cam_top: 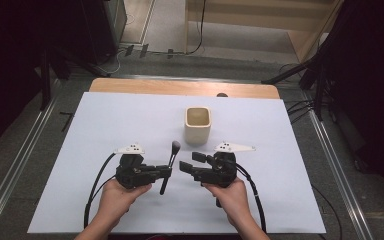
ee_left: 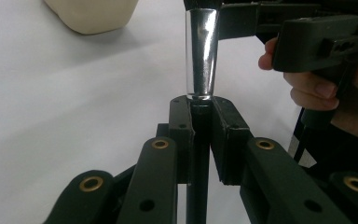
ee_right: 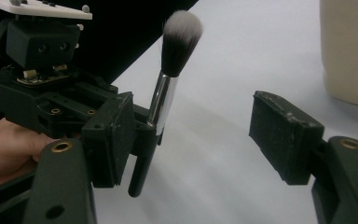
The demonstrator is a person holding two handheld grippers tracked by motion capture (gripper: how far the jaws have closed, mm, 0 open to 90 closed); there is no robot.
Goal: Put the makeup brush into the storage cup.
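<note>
Left gripper [cam_top: 169, 172]: nearest the person, held in the left hand [cam_top: 115, 197], jaws pointing toward the right gripper. Clamped on the black handle of the makeup brush [cam_top: 169, 164], just below the silver ferrule; the pads press the handle from both sides, as the left gripper view shows.

Makeup brush: upright with a slight tilt, bristle head up and away from the person, handle end hanging below the jaws over the white table cover [cam_top: 105, 130]. It stands between the two grippers.

Right gripper [cam_top: 184, 166]: held in the right hand [cam_top: 232, 195], jaws apart with nothing between them, facing the brush from close by, not touching it.

Cream square cup [cam_top: 198, 124]: farther back on the cover, open top up, apart from both grippers.
</note>
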